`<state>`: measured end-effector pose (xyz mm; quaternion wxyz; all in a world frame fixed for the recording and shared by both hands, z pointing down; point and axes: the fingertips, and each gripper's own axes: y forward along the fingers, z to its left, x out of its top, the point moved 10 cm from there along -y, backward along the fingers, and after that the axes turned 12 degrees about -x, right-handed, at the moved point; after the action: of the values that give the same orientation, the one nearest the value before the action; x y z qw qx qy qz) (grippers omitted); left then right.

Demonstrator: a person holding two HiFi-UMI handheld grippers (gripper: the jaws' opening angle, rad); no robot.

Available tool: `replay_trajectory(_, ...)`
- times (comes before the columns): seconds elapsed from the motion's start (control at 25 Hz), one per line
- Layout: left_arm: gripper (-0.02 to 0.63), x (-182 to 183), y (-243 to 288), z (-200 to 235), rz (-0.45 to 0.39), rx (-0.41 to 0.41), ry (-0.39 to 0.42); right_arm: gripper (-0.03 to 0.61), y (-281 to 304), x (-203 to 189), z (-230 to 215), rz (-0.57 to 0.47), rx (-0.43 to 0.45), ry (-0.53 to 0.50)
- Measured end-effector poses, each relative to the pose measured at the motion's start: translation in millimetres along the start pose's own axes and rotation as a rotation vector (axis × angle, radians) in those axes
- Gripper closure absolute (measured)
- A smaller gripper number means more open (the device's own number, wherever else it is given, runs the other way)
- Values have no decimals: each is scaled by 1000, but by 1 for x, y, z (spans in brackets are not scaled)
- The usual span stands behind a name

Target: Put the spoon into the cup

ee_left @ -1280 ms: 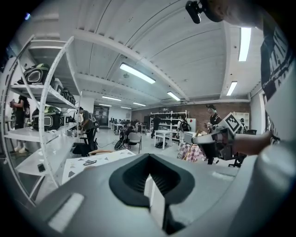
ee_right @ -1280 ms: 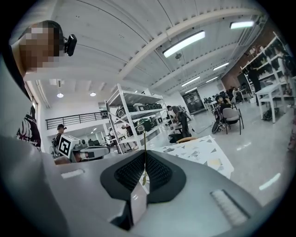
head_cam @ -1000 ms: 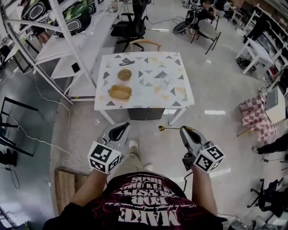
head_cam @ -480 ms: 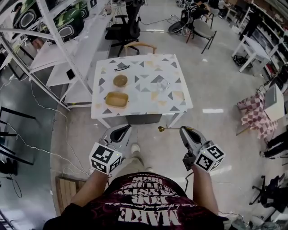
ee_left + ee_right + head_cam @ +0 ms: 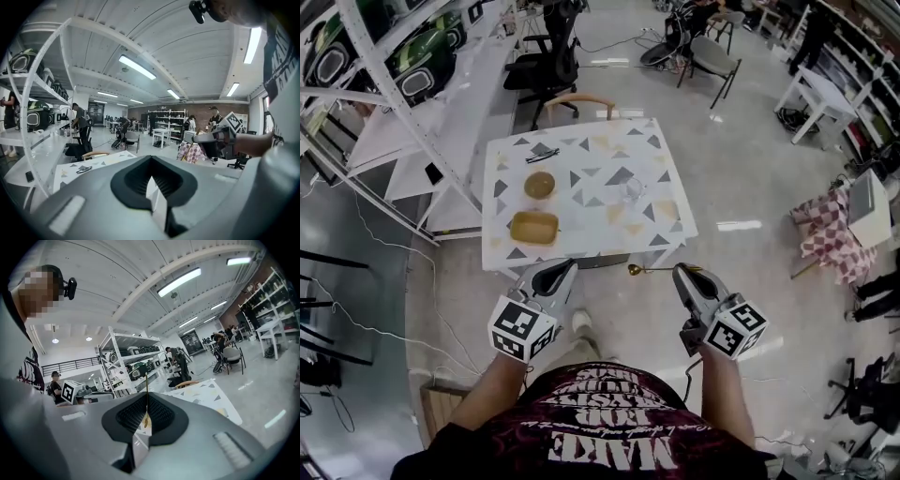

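A gold spoon (image 5: pixel 643 270) is held level in my right gripper (image 5: pixel 683 273), bowl end pointing left, above the floor just short of the table's near edge. In the right gripper view the spoon (image 5: pixel 146 401) stands thin between the shut jaws of that gripper (image 5: pixel 143 427). My left gripper (image 5: pixel 554 273) is shut with nothing in it; in its own view the left gripper (image 5: pixel 153 187) shows its jaws pressed together. A clear glass cup (image 5: pixel 632 190) stands right of centre on the white triangle-patterned table (image 5: pixel 666 164), well ahead of both grippers.
A round brown bowl (image 5: pixel 539 185), a yellow tray (image 5: pixel 533 227) and a small black object (image 5: pixel 542 154) lie on the table's left half. A wooden chair (image 5: pixel 573 101) stands behind it. White shelving (image 5: pixel 403 103) runs along the left, and a checked-cloth seat (image 5: pixel 831 244) is at the right.
The table has drawn nearer and lower in the head view as the person steps toward it. Both grippers keep their pose, the spoon still in the right one.
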<state>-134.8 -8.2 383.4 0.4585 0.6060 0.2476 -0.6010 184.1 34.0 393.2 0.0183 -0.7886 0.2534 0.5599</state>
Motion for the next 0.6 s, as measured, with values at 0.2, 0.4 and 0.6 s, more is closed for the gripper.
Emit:
replay_trajectory(0.2, 614, 8, 19, 23, 4, -22, 0, 545, 20, 10, -8, 3, -9, 1)
replay_trajectory(0.4, 614, 13, 38, 46, 18, -43, -3, 545, 41, 17, -22, 7, -28, 14)
replay_trajectory(0.6, 614, 21, 54, 71, 28, -66, -2, 545, 64, 26, -27, 2, -38, 27)
